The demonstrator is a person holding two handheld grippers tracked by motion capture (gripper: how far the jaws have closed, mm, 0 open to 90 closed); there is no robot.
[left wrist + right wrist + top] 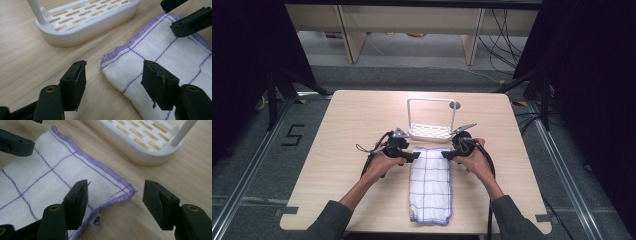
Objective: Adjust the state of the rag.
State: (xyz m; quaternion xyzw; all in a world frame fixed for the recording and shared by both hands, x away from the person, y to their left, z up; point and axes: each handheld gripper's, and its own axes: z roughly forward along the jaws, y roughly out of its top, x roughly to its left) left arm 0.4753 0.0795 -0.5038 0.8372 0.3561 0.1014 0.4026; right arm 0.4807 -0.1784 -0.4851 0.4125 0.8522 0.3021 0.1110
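Soft, even overhead light falls on the table (362, 115), casting only faint shadows; the surrounding room sinks into near black. The high view is slightly soft, while both gripper views blur toward their far edges

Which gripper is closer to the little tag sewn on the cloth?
Right. The right gripper straddles the cloth corner bearing the tag, jaws open. The left gripper is at the opposite far corner.

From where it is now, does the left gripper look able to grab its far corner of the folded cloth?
Probably yes: the left gripper is open at the cloth corner, and nothing lies between them.
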